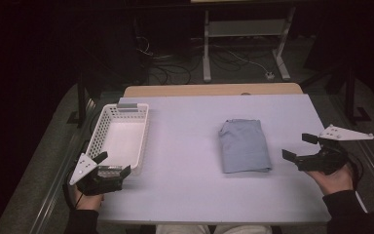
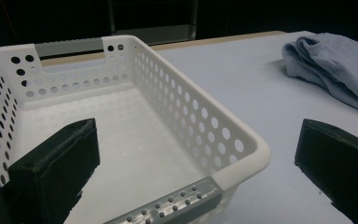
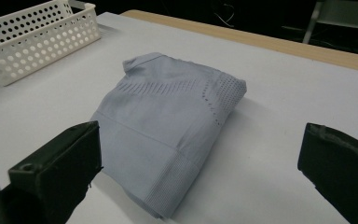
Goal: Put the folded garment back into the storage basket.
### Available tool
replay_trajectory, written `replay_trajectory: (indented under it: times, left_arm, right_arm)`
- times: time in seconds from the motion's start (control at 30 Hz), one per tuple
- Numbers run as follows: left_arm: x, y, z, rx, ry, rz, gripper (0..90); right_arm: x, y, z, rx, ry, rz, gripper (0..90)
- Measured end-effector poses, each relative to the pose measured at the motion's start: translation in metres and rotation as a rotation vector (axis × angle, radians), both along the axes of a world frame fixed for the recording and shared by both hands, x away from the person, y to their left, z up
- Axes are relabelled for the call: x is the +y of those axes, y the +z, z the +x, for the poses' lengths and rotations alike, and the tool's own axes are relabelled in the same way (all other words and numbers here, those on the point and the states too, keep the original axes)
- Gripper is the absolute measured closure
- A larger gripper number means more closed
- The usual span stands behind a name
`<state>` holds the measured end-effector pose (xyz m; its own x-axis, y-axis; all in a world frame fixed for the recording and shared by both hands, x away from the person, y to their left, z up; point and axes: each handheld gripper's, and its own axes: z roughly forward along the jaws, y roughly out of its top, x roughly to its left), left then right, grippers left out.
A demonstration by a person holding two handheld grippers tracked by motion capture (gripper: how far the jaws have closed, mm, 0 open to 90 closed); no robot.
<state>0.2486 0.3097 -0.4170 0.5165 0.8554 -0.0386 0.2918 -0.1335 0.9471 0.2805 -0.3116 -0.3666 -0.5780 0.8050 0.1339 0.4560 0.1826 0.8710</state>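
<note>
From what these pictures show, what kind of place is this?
Probably a lab or workshop set up for recording, not a home: a plain white table in a dark room, loose cables on the floor, and a bare metal stand behind it.

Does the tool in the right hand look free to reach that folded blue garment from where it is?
Probably yes. The right tool is open and points at the folded blue garment, with bare table between them. The white basket stands off by the left tool.
</note>
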Motion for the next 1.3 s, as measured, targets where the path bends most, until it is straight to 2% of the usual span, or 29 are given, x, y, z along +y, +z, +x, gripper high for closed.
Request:
replay_trajectory:
  times: [0.37, 1.03, 1.3]
  left_arm:
    - [0.0, 0.0, 0.0, 0.001, 0.0, 0.0, 0.0]
    - [0.0, 0.0, 0.0, 0.001, -0.002, 0.002, 0.0]
    - [0.0, -0.001, 0.001, 0.002, -0.003, 0.002, 0.0]
  right_arm:
    - [0.002, 0.006, 0.008, 0.008, 0.013, -0.01, 0.0]
    - [0.013, 0.023, 0.035, 0.01, 0.038, -0.033, 0.0]
    - [0.021, 0.02, 0.045, 0.029, 0.05, -0.048, 0.0]
